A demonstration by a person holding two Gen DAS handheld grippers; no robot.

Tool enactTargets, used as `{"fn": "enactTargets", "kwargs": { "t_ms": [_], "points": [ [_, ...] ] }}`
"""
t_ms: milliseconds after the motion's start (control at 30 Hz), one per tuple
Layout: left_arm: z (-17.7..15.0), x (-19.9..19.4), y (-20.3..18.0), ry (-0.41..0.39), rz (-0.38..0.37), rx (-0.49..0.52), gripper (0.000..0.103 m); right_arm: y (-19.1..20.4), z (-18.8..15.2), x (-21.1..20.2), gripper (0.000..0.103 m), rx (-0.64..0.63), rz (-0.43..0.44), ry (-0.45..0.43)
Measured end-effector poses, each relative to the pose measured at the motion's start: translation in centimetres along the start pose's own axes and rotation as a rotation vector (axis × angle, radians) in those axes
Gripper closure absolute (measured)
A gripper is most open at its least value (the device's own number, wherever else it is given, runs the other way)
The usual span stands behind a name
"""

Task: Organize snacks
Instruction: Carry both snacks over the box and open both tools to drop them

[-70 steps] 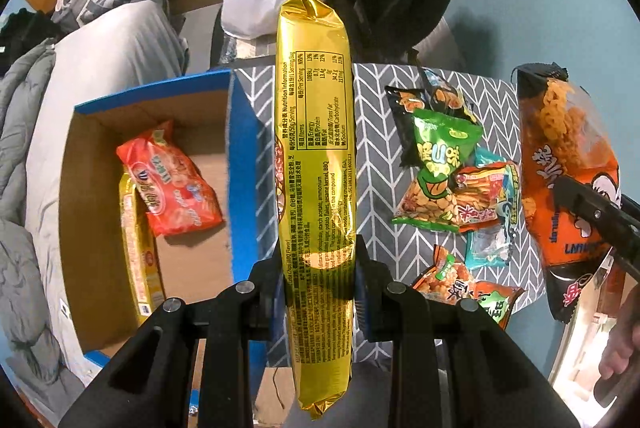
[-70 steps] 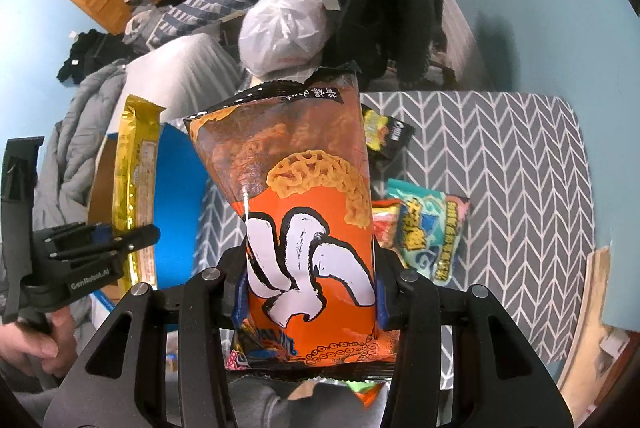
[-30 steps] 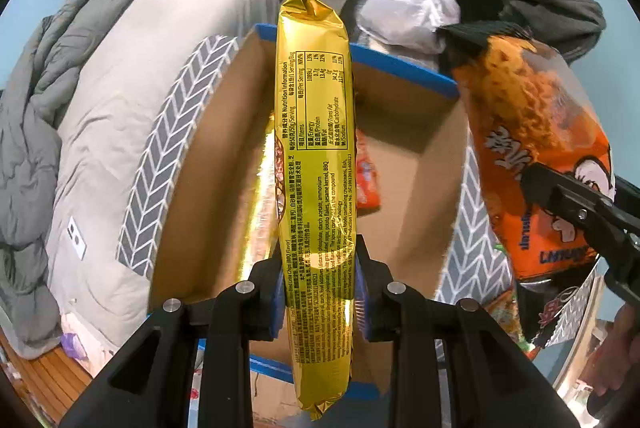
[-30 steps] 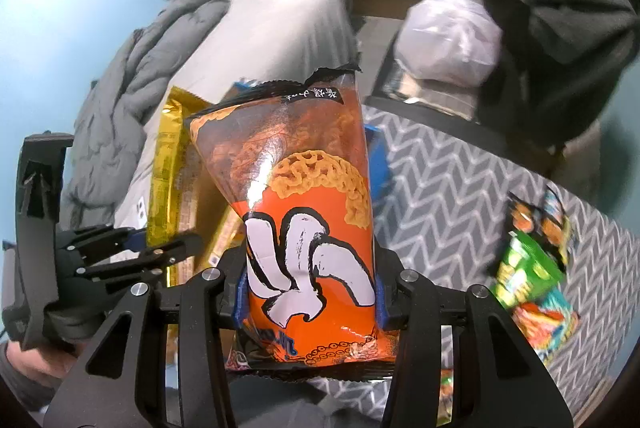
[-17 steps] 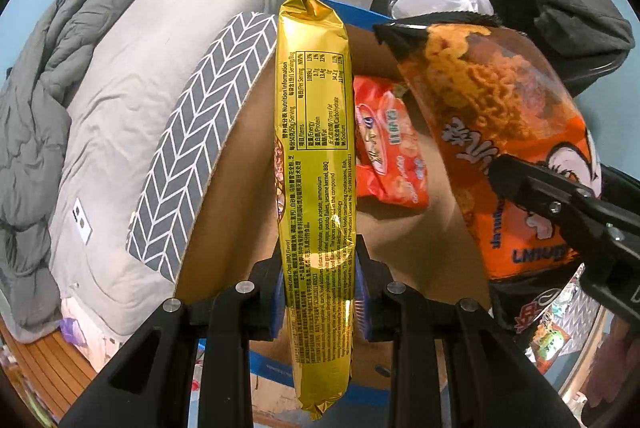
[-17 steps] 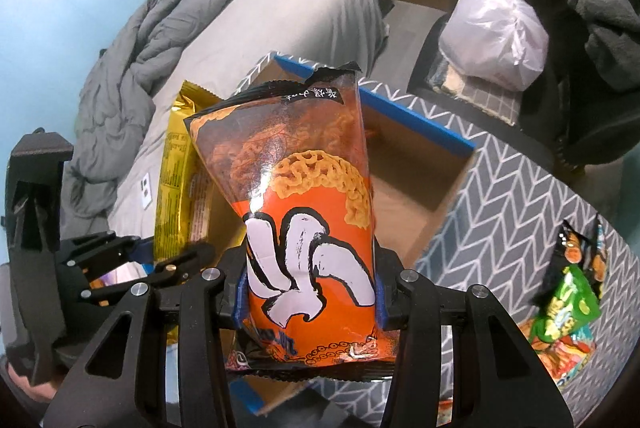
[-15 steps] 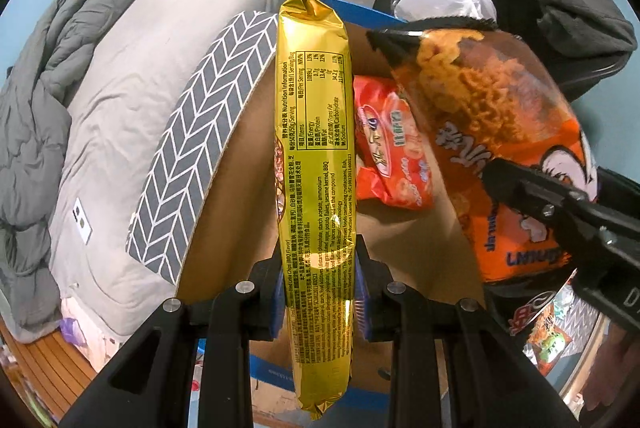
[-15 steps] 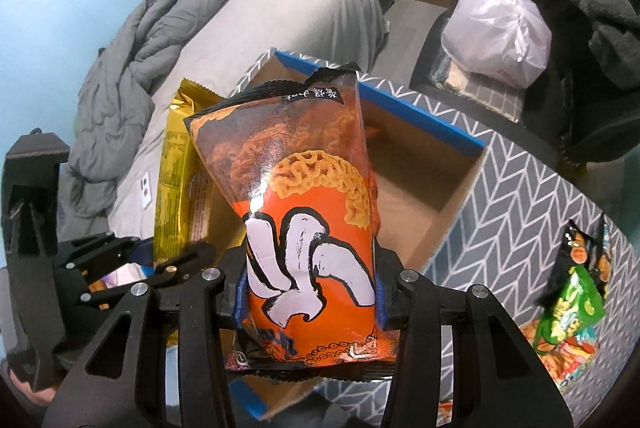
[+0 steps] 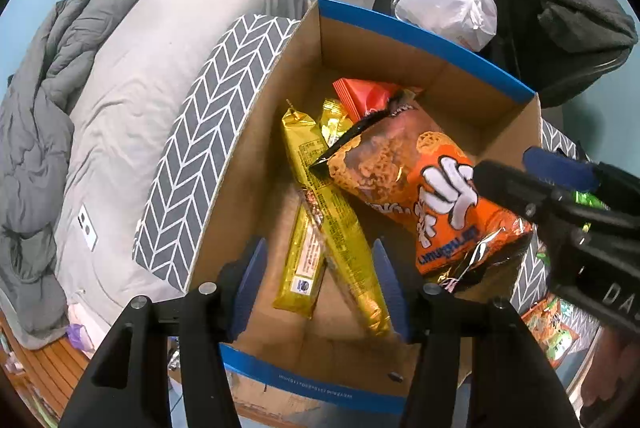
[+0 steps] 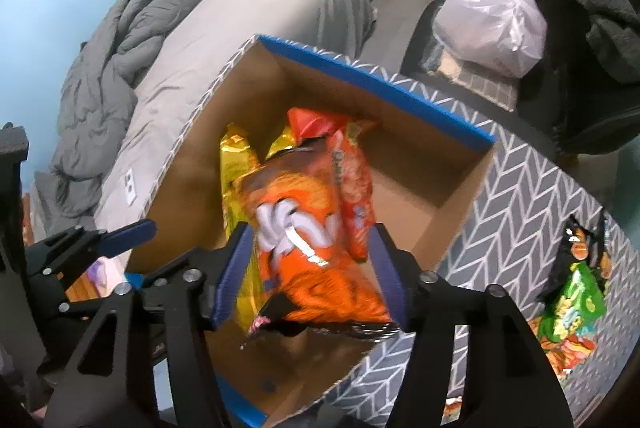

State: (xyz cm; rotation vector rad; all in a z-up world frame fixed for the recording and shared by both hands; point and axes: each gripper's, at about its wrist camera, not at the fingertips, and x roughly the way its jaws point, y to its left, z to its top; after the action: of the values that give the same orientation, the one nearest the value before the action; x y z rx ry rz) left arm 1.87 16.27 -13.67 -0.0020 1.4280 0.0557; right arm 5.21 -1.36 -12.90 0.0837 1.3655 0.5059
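Observation:
A cardboard box with blue rims [image 9: 420, 40] [image 10: 372, 76] stands open below both grippers. Inside it lie two long gold packs [image 9: 340, 224], the orange snack bag [image 9: 416, 188] [image 10: 316, 252] and a red snack bag [image 9: 360, 96] [image 10: 356, 188]. My left gripper [image 9: 320, 288] is open and empty above the box's near end. My right gripper [image 10: 310, 276] is open above the box, with the orange bag blurred between its fingers and loose of them. It also shows in the left wrist view [image 9: 560, 196] at the right.
Several snack bags [image 10: 576, 300] lie on the grey herringbone table [image 10: 520, 196] right of the box. A bed with a grey duvet [image 9: 80, 108] is to the left. A chair with a white plastic bag [image 9: 448, 4] stands behind the box.
Both grippers have opened. The gold pack has dropped from my left gripper into the box, and the orange bag has dropped from my right gripper onto the packs.

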Motion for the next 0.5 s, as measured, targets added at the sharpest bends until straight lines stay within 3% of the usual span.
{"fn": "enactTargets", "kwargs": {
  "t_ms": [167,500],
  "points": [
    [0.0,-0.5,-0.2,0.002,0.0,0.015,0.046,-1.0,0.0,-1.0,0.032,0.021,-0.029,-0.021],
    [-0.1,-2.0,-2.3,-0.002,-0.029,0.07,0.045,-3.8,-1.4,-3.4,0.032,0.065,-0.062,-0.045]
  ]
}}
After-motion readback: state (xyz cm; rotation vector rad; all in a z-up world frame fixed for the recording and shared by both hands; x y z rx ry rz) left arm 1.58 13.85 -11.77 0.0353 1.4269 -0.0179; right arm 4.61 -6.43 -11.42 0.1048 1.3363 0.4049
